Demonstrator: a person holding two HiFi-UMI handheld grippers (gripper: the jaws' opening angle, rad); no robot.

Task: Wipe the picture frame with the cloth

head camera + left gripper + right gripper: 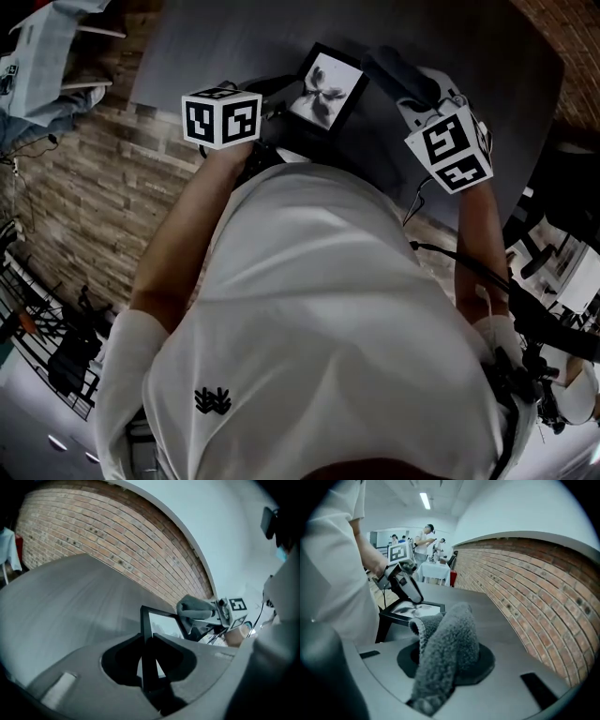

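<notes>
The table is big and dark grey, with a smooth flat top and a round corner, and its top has faint light streaks. Red-brown bricks show right next to its side. The black picture frame with a white picture in it is over the table's near edge, tipped up, and it is hard to tell if its bottom touches the top.
</notes>
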